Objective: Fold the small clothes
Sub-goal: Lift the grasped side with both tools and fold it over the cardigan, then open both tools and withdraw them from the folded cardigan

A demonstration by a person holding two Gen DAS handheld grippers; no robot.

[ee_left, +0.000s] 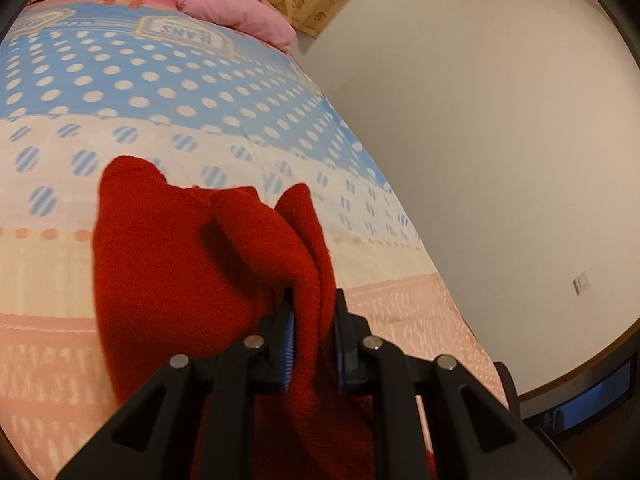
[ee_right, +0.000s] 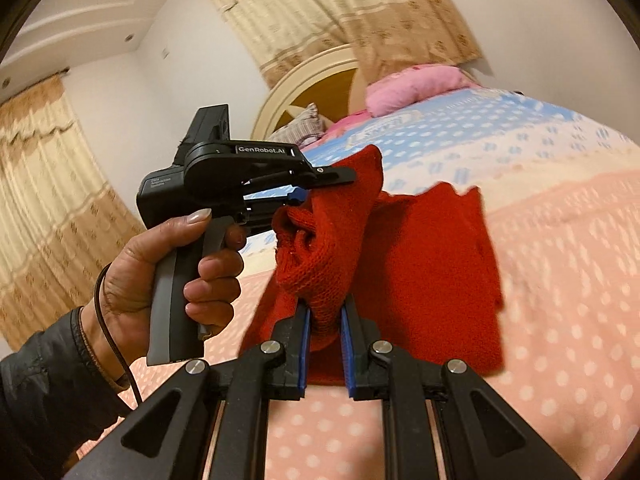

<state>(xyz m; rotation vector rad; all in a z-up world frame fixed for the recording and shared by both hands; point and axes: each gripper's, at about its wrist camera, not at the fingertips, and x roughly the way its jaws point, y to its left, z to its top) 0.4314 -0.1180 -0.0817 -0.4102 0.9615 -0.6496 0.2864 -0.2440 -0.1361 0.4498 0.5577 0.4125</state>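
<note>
The right gripper [ee_right: 325,312] has its fingers clamped on a bunched fold of the red knit garment [ee_right: 432,280]; the left gripper [ee_left: 313,312] pinches another fold, its blue pads [ee_left: 289,344] nearly together. The garment hangs lifted over the bed [ee_left: 120,80]. Only the right view shows the person's hand [ee_right: 168,268] squeezing the left tool's trigger. A pink pillow [ee_left: 236,12] lies well beyond; the bed's right edge meets a bare wall [ee_left: 500,120].

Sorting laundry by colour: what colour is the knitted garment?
Plain red garment, clearest in the right wrist view.

bedspread [ee_left: 120,92] beyond the red garment [ee_left: 168,264] lies open — pink pillow [ee_left: 240,12] perhaps far off.
</note>
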